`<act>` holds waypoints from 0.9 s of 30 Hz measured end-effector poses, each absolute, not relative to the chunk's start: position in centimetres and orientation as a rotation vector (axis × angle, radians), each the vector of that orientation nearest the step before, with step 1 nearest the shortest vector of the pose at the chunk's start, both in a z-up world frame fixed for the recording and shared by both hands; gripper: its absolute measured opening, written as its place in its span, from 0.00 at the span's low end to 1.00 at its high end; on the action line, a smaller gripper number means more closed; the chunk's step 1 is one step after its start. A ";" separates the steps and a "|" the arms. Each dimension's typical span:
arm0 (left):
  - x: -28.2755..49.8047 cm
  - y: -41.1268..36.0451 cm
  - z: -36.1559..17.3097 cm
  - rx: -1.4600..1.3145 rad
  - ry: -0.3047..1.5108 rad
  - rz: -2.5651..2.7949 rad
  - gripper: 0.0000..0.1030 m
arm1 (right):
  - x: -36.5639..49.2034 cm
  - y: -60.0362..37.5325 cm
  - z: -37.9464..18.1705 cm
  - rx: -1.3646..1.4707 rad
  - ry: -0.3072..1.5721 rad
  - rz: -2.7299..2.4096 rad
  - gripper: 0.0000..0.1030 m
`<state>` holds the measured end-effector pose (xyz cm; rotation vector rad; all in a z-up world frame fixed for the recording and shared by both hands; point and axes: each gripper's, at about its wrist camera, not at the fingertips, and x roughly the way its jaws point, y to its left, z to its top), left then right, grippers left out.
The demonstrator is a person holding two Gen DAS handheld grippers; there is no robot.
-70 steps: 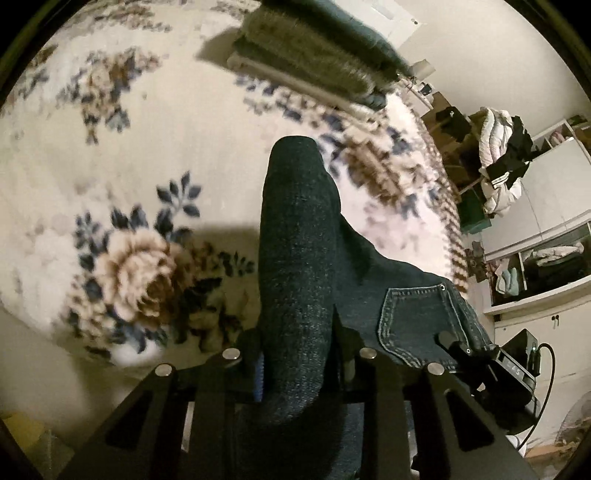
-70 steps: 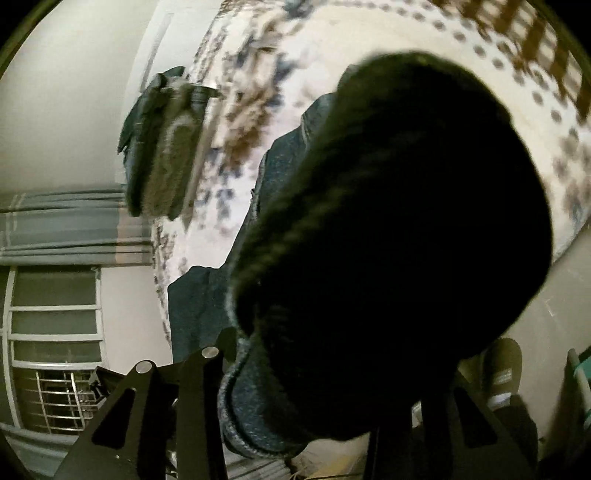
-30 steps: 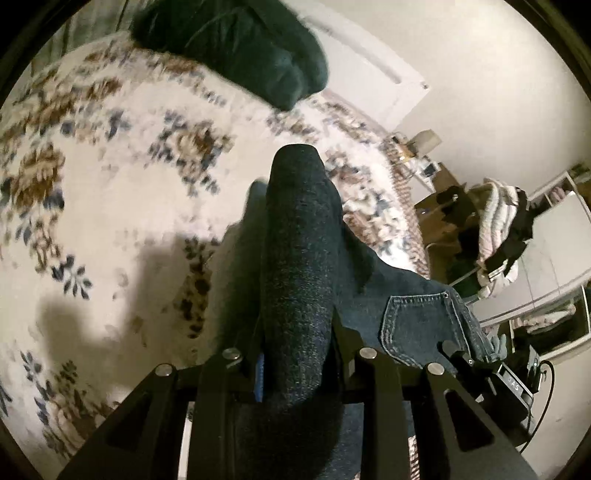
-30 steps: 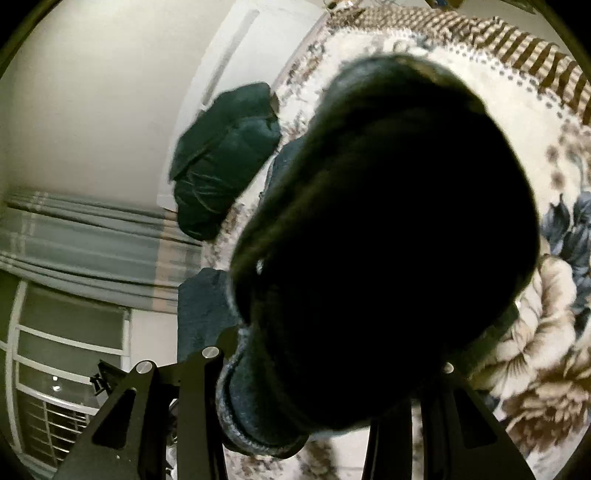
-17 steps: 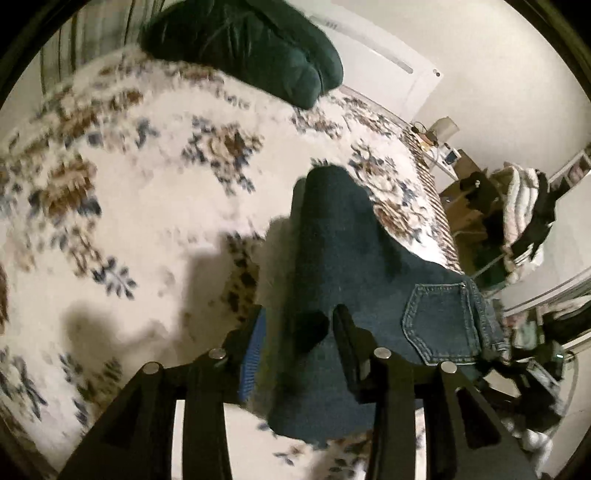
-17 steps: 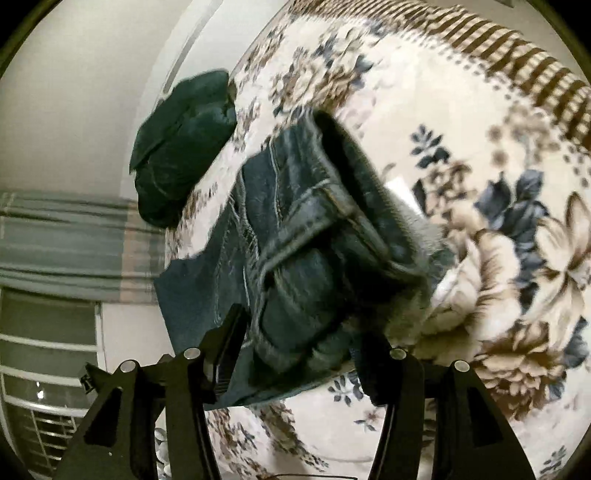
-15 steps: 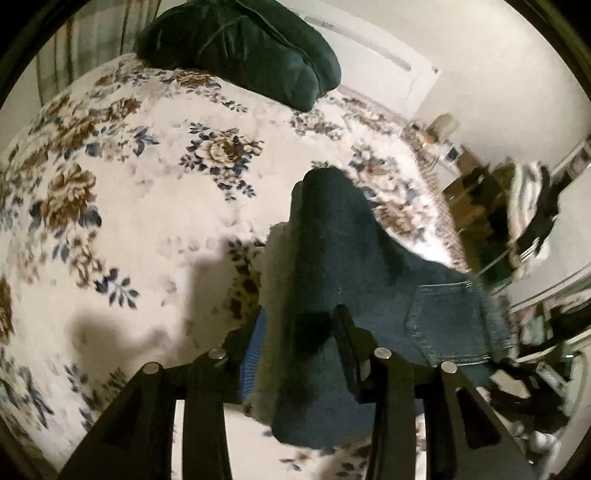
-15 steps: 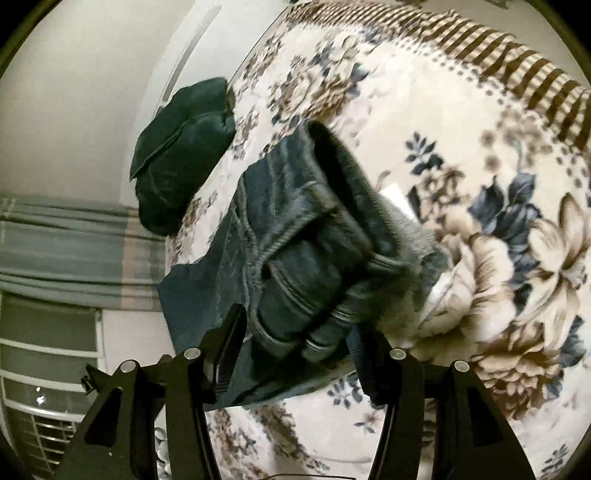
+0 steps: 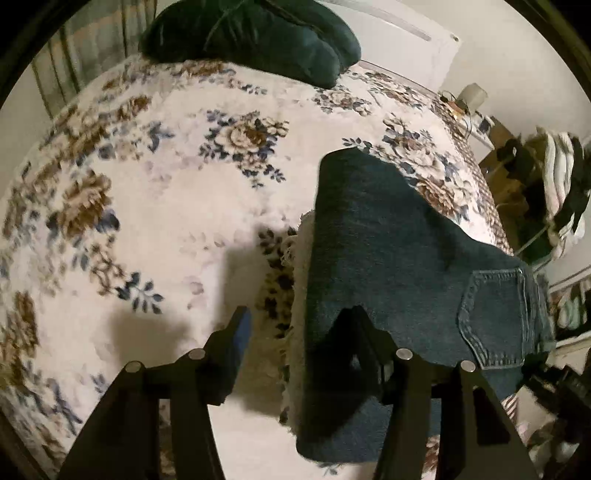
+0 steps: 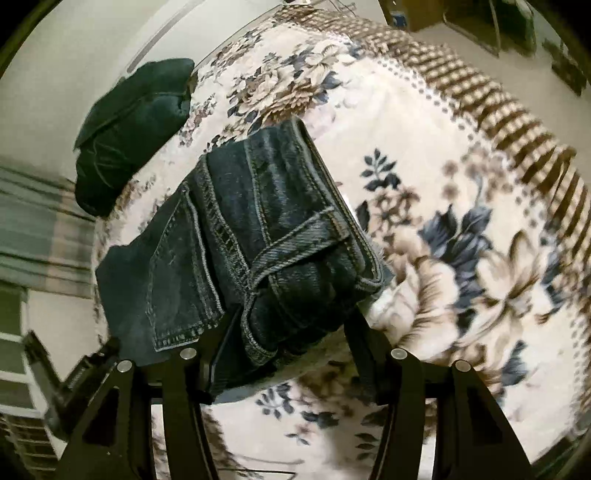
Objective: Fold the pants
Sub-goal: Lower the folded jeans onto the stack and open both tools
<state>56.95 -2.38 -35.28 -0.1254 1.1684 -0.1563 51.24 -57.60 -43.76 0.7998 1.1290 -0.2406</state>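
The dark blue jeans (image 9: 388, 258) lie folded in a thick bundle on the floral blanket (image 9: 147, 192), back pocket (image 9: 498, 317) facing up. My left gripper (image 9: 295, 325) is open just above the bundle's left edge, its right finger over the denim and its left finger over the blanket. In the right wrist view the jeans (image 10: 251, 251) show their waistband end with belt loops. My right gripper (image 10: 291, 339) is open, its fingers standing on either side of that end and holding nothing.
A dark green pillow (image 9: 251, 33) lies at the head of the bed; it also shows in the right wrist view (image 10: 133, 129). A white headboard (image 9: 406, 40) stands behind it. Shelves with clothes (image 9: 554, 192) stand to the right, beyond the blanket's brown patterned border (image 10: 498, 110).
Both grippers were shut on the jeans and carried them over the bed. They laid the folded bundle down, opened their jaws and drew back a little.
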 end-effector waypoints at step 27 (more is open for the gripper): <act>38.7 -8.0 -17.2 0.074 0.920 -0.134 0.98 | 36.0 -47.9 -20.3 0.129 0.885 -0.372 1.00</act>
